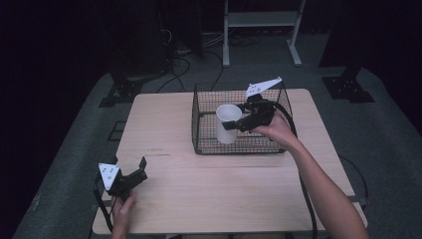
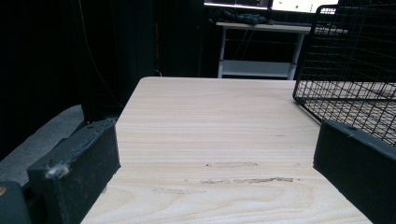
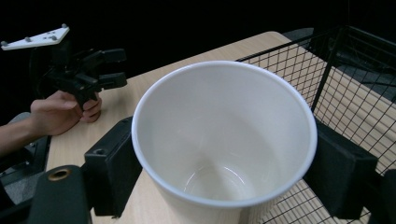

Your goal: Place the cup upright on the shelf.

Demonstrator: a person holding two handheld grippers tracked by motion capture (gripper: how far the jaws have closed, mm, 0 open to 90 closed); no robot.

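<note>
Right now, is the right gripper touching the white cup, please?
Touching: in the right gripper view, the right gripper presses both jaws against the white cup's sides.

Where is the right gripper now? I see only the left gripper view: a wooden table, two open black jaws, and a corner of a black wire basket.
Observer: The right gripper is at the wire basket, its jaws shut on a white paper cup.
Operator: Is the cup already standing in the basket?
Observer: In the high view the cup is upright within the basket's walls; whether its base touches the bottom, I cannot tell.
Operator: Is there something inside the cup?
Observer: No, the right gripper view looks into it and the cup is empty.
Operator: And where does my left gripper sit?
Observer: The left gripper is near the front left corner of the table, apart from the basket.
</note>
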